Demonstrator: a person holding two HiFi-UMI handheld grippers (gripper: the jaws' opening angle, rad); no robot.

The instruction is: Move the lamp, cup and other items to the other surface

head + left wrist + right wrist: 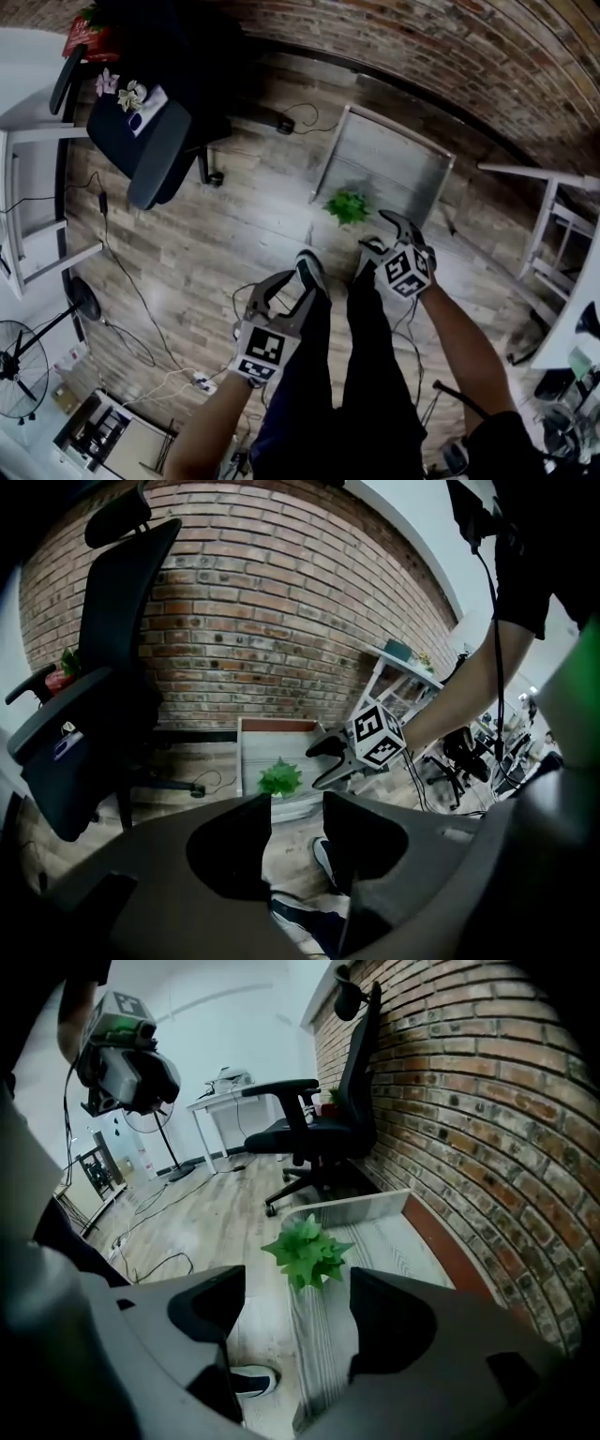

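A small green leafy plant [348, 206] stands near the front edge of a low grey board [389, 155] that lies on the floor by the brick wall. My right gripper [382, 232] hangs just short of the plant, open, nothing between its jaws. In the right gripper view the plant [307, 1252] sits right ahead of the right gripper [298, 1314]. My left gripper [286, 286] is lower left, over my legs, open and empty. The left gripper view shows the left gripper [298, 841], the plant [279, 778] beyond and the right gripper [328, 758].
A black office chair [150, 141] stands at the upper left, beside a white desk [28, 112]. Cables [141, 300] and a power strip [202, 382] lie on the wooden floor. A fan [19, 366] is at far left, white shelving [562, 234] at right.
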